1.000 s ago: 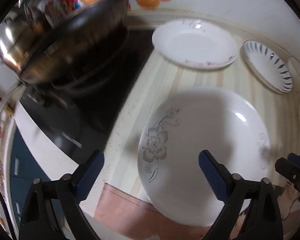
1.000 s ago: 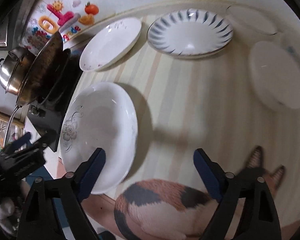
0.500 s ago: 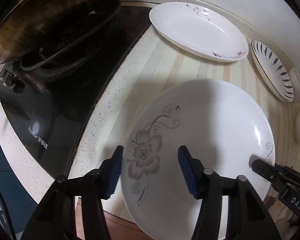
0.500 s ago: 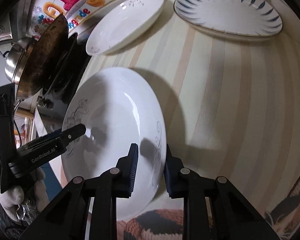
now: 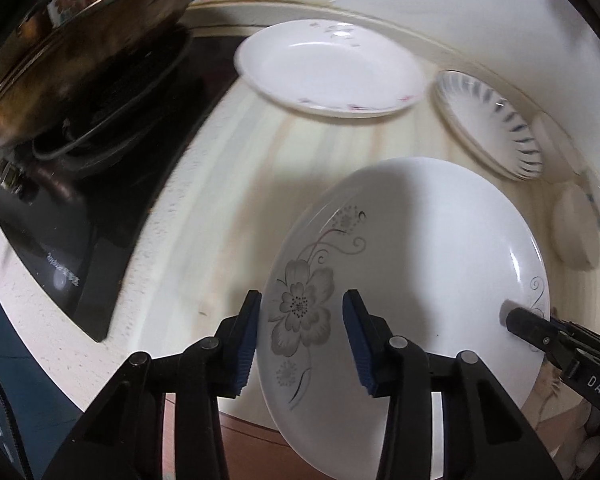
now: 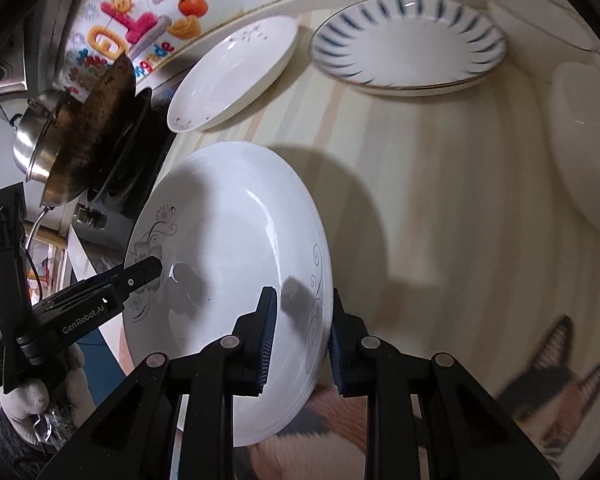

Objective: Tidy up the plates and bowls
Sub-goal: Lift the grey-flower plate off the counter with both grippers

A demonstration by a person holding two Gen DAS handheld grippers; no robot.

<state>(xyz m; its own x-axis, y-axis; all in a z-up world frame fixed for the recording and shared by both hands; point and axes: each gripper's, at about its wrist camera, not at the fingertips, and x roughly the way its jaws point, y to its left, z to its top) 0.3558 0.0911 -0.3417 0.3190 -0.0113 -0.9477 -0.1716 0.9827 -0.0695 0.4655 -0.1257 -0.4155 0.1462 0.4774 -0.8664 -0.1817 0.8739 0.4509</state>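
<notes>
- The round white porcelain plate with a grey flower print [image 5: 412,264] sat tilted at the counter's [image 5: 220,184] near edge, beside the black glass cooktop [image 5: 100,184].
- The left gripper [image 5: 300,336] had just been closing; its fingers straddled the flowered rim.
- The right gripper [image 6: 302,332] was clamped narrowly on the opposite rim.
- A white oval dish with pink sprigs [image 5: 332,68] and a blue-striped plate [image 6: 408,40] lay along the counter's far edge.

Home kitchen, gas stove [image 5: 100,184], steel pot [image 6: 40,136], striped countertop [image 6: 440,200]
</notes>
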